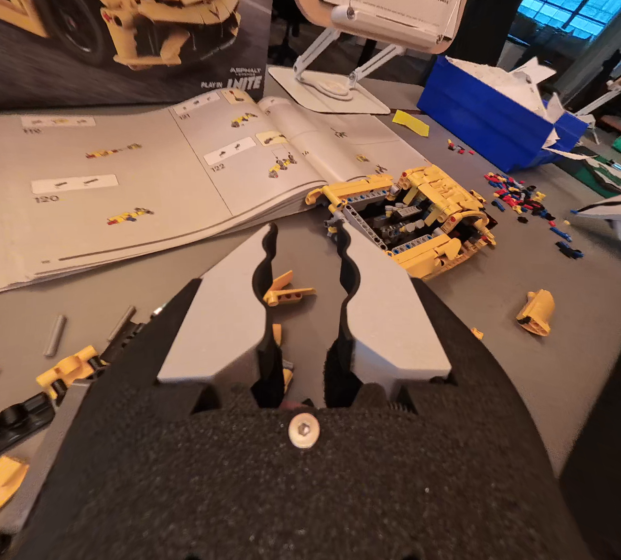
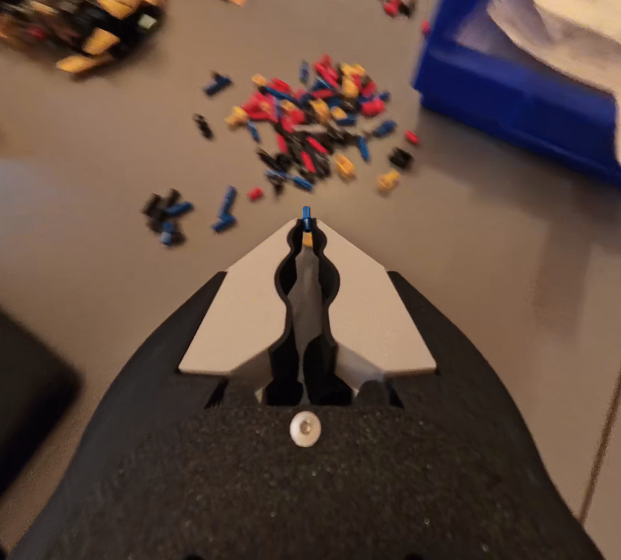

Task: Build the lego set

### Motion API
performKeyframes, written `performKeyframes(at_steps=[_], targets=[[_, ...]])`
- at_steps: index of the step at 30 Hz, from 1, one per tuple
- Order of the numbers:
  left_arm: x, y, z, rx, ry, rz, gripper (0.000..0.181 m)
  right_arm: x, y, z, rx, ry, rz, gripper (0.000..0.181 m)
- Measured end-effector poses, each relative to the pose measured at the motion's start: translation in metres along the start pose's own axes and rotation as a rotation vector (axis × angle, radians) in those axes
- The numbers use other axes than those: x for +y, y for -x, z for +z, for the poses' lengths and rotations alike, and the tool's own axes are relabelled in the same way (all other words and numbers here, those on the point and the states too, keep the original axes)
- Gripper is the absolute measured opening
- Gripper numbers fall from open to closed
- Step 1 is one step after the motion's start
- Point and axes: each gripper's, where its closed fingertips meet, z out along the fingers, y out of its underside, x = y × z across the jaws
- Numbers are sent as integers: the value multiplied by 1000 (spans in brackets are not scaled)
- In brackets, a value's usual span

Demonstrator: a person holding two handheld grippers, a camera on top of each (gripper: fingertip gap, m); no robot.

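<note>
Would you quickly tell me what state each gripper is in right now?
Left gripper: open, holding nothing; a small yellow piece lies on the table below its gap.
Right gripper: shut on a small blue pin.

manual (image 1: 134, 174) left of car (image 1: 413, 218) | pins (image 1: 517, 194) right | bin (image 1: 487, 127) behind

Half-built yellow car body (image 1: 420, 221), interior exposed, lies beside the open manual (image 1: 161, 174); loose pins (image 2: 316, 120) lie heaped nearby; one blue pin (image 2: 306, 220) pinched upright.

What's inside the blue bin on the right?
The blue bin holds crumpled white paper or torn bags, heaped above the rim. Anything beneath is covered; no pieces visible inside.
</note>
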Motion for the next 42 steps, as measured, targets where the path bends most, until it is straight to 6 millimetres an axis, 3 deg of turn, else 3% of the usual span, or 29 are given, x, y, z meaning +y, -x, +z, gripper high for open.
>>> performKeyframes(at_steps=[2,6,9,11,13,18,23,32,35,38,40,42], targets=[[-3,4,-2,-18,-14,-6,35,-24,38,3,-67,-47,-90,3],[-9,8,-6,-40,-53,-13,35,-66,149,21,-292,-121,-231,4],[-7,12,-6,-70,-44,12,35,-78,228,43,-450,-110,-299,4],[-1,12,-4,-86,-17,45,35,-85,263,57,-512,-114,-344,4],[3,11,-3,-104,5,94,35,-90,281,71,-535,-94,-366,4],[13,4,0,-128,48,204,35,-93,289,106,-507,11,-427,4],[13,3,-2,-159,45,265,35,-90,301,125,-541,80,-454,4],[9,1,-5,-135,26,225,35,-85,302,130,-560,110,-438,9],[8,-1,-6,-119,21,208,35,-93,300,122,-561,68,-424,11],[6,-2,-7,-100,8,177,35,-107,275,102,-512,-10,-373,12],[4,-3,-7,-78,-3,147,35,-112,238,87,-426,-51,-321,14],[1,-5,-8,-53,-16,117,35,-110,185,76,-297,-66,-266,16]])
